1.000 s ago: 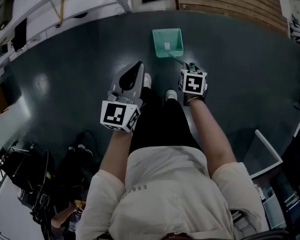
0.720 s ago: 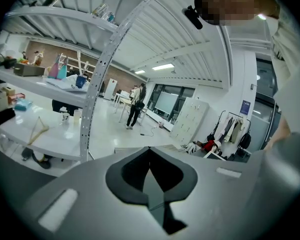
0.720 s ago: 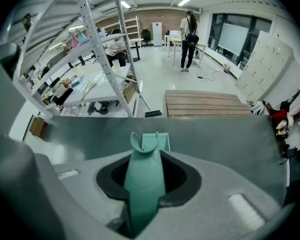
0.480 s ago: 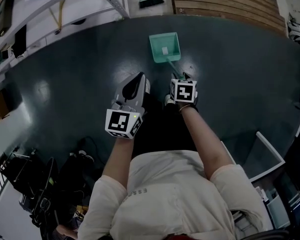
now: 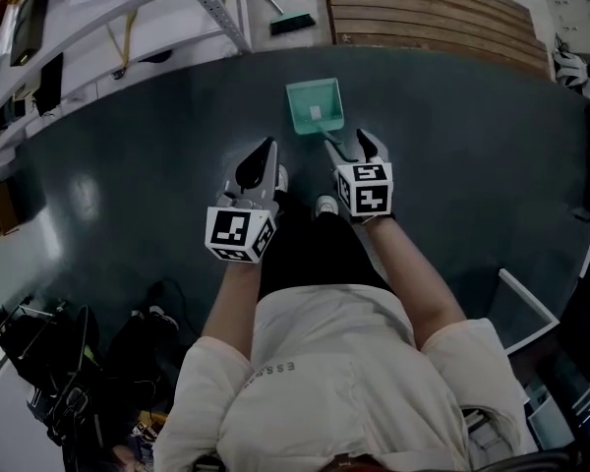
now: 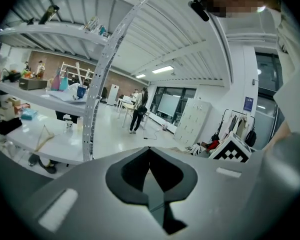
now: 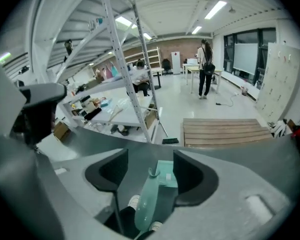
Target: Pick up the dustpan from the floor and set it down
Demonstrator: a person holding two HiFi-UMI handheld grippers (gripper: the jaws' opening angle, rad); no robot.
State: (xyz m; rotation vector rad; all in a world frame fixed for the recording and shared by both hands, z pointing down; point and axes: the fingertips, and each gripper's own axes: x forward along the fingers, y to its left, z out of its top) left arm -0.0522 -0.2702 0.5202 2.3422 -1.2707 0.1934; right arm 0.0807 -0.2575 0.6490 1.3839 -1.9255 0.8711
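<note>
A teal dustpan lies on the dark floor mat, its handle pointing back toward me. My right gripper hovers over the handle's end, jaws opening. In the right gripper view the handle runs between the two pads without either pressing on it, and the pan lies beyond my right gripper. My left gripper hangs to the left of the dustpan, jaws shut and empty; in its own view my left gripper shows only the room beyond.
A slatted wooden platform borders the mat at the back. A small brush and a metal rack leg stand behind the dustpan. My shoes are just behind the grippers. A white frame is at right, bags at lower left.
The right gripper's jaws have spread apart off the dustpan handle and it has lifted. The dustpan stays on the floor. The left gripper has drifted slightly.
</note>
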